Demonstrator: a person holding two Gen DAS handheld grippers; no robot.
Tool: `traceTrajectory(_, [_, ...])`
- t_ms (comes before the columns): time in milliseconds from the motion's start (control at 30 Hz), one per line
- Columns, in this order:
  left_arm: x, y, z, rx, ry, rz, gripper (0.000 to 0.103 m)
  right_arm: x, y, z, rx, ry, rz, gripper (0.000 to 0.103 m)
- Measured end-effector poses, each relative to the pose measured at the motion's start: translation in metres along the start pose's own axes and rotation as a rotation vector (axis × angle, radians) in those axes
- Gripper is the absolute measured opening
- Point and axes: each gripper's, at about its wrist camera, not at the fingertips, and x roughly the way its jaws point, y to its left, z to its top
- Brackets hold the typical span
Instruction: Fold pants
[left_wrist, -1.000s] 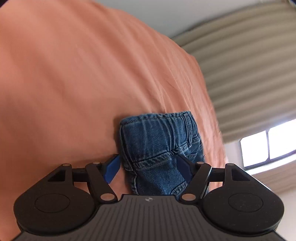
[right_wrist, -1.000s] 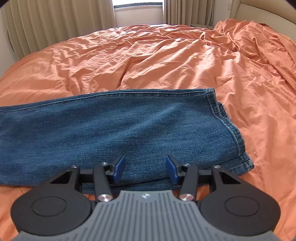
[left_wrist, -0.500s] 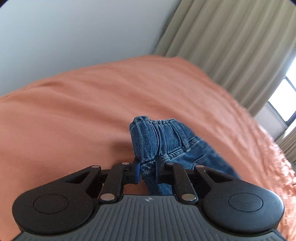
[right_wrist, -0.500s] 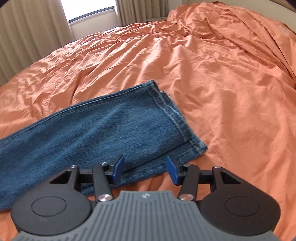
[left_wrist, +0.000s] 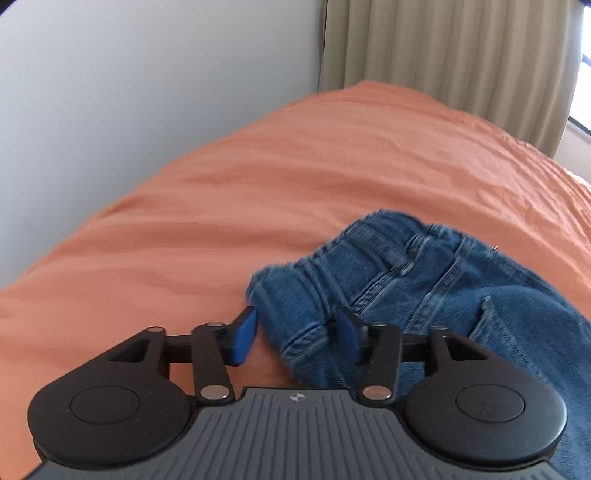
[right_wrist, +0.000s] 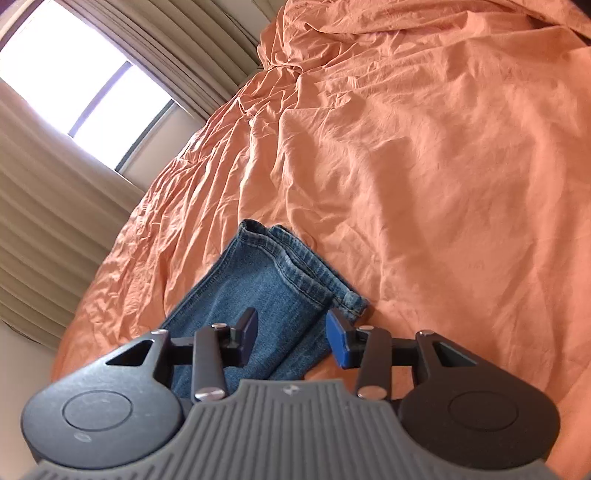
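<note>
Blue jeans lie on an orange bed cover (left_wrist: 295, 166). In the left wrist view their waistband end (left_wrist: 399, 273) is bunched up and blurred. My left gripper (left_wrist: 296, 334) has its jaws opening, and a fold of the waistband corner stands loose between the blue pads (left_wrist: 243, 338). In the right wrist view the stacked leg hems (right_wrist: 295, 266) lie flat on the cover (right_wrist: 443, 166). My right gripper (right_wrist: 291, 338) hovers over the leg just short of the hems. Its jaws are closing, with denim under the gap and no pad pressing on it.
A pale wall (left_wrist: 110, 92) and beige curtains (left_wrist: 443, 48) border the bed on the left gripper's side. A bright window (right_wrist: 74, 74) and more curtains (right_wrist: 44, 221) stand beyond the far edge. The cover is heaped and wrinkled at the upper right (right_wrist: 406, 55).
The left gripper shut on the waistband corner, lifted it, and now its jaws have parted again. The right gripper slid along the leg to the hem end, rolled, and narrowed its jaws.
</note>
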Motion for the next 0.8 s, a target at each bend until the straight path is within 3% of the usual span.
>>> traceTrajectory(100, [-0.021, -0.012, -0.003, 0.023, -0.018, -0.032, 0.06, 0.017, -0.01, 0.002, 0.068, 0.024, 0.034, 0.031])
traceTrajectory(200, [-0.039, -0.028, -0.009, 0.045, -0.03, -0.081, 0.06, 0.037, -0.027, -0.001, 0.149, 0.042, 0.015, 0.03])
traceTrajectory(267, [-0.048, -0.037, -0.014, 0.058, -0.028, -0.117, 0.06, 0.05, -0.044, -0.006, 0.237, 0.056, 0.025, 0.022])
traceTrajectory(433, [-0.062, -0.062, -0.029, 0.101, -0.009, -0.152, 0.06, 0.072, -0.071, -0.016, 0.377, 0.041, 0.147, 0.019])
traceTrajectory(500, [-0.059, -0.072, -0.031, 0.109, 0.003, -0.156, 0.06, 0.069, -0.071, -0.015, 0.37, 0.024, 0.177, 0.019])
traceTrajectory(600, [-0.065, -0.08, -0.033, 0.119, 0.007, -0.155, 0.06, 0.052, -0.063, -0.008, 0.318, -0.012, 0.205, 0.004])
traceTrajectory(667, [-0.069, -0.084, -0.033, 0.126, 0.005, -0.151, 0.06, 0.034, -0.05, 0.001, 0.269, -0.04, 0.227, 0.002])
traceTrajectory(733, [-0.071, -0.089, -0.033, 0.141, 0.004, -0.153, 0.06, 0.011, -0.032, 0.008, 0.185, -0.085, 0.257, 0.001])
traceTrajectory(800, [-0.072, -0.092, -0.035, 0.158, 0.001, -0.16, 0.06, -0.005, -0.013, 0.012, 0.051, -0.129, 0.203, 0.0])
